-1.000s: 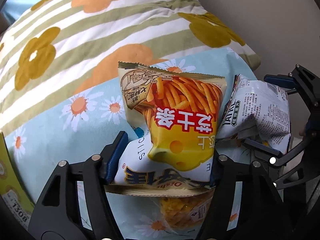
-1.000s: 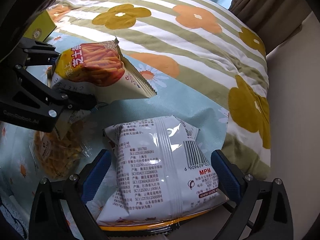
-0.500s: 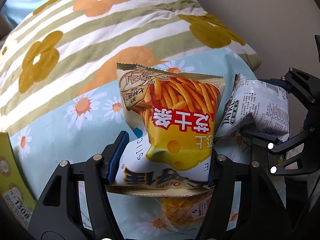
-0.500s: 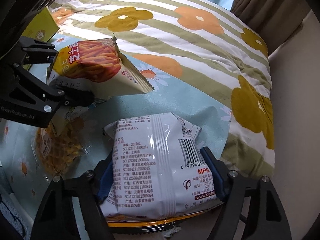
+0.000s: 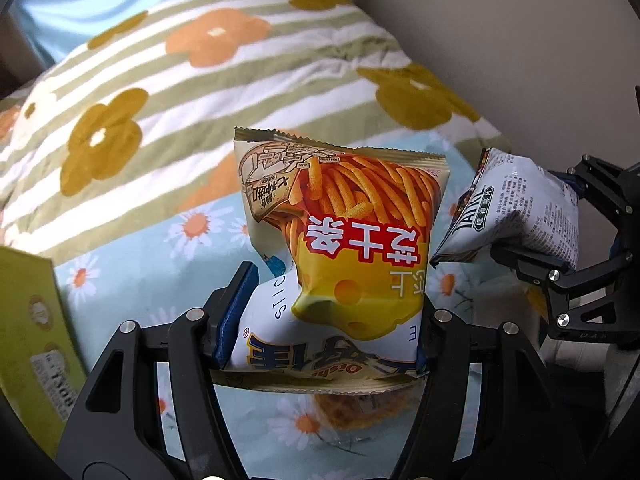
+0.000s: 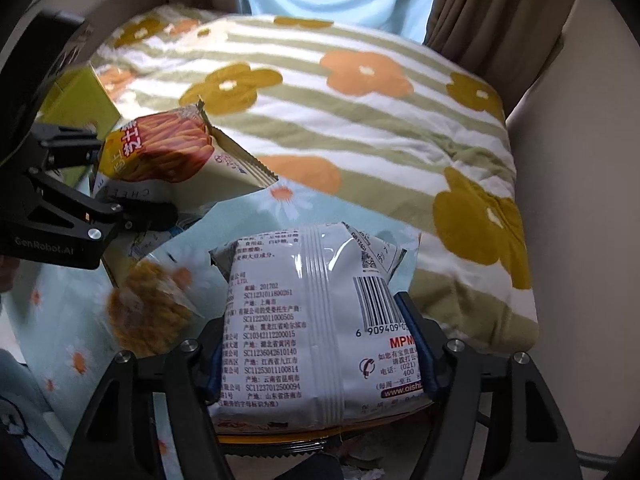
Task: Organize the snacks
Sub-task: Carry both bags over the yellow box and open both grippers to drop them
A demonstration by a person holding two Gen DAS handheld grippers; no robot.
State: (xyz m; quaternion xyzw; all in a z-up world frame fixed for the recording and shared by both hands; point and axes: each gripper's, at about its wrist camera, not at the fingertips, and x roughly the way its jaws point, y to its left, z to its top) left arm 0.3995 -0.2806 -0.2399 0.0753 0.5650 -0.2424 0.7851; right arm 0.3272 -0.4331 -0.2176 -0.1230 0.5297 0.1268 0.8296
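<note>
A: What did the left gripper (image 5: 324, 320) hold?

B: Its jaws were partly closed on the cheese-stick bag (image 5: 344, 248), pads pressing the bag's lower sides, the bag raised above the daisy sheet (image 5: 132, 264).

A: And the right gripper (image 6: 320, 344)?

B: Its jaws were closing, pads already against both sides of the white bag (image 6: 316, 320), back panel and barcode facing the camera.

A: What did one view show that the other did not?

B: The left view showed the green box's (image 5: 36, 344) label at the far left. The right view showed a clear bag (image 6: 148, 312) of yellow snacks lying on the sheet, plus the curtain (image 6: 456, 4) beyond the striped quilt (image 6: 360, 120).
</note>
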